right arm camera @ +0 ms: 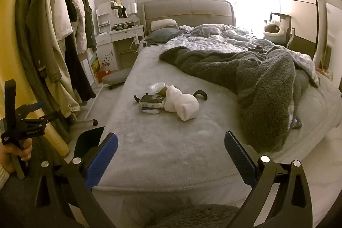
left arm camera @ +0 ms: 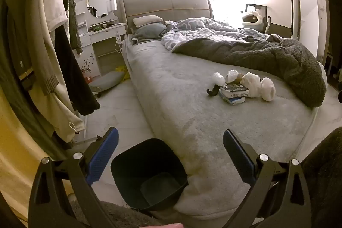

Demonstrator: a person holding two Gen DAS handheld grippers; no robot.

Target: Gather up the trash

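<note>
On the bed (left arm camera: 181, 116), crumpled tissues (left arm camera: 253, 83) sit heaped over books (left arm camera: 234, 93). Both grippers, left gripper (left arm camera: 170, 140) and right gripper (right arm camera: 171, 142), gape empty. Risk: a grab snags a book, or tissue misses the bin (left arm camera: 147, 172).

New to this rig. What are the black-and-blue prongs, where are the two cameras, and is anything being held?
No robot: a person holds a two-finger gripper in each hand, each with a fisheye camera looking along its blue-padded fingers. One picture is from the left gripper, the other from the right gripper. Both are open and hold nothing. On the bed lies a pile of litter: white crumpled tissues and small packets. A black bin stands at the bed's near corner.
</note>
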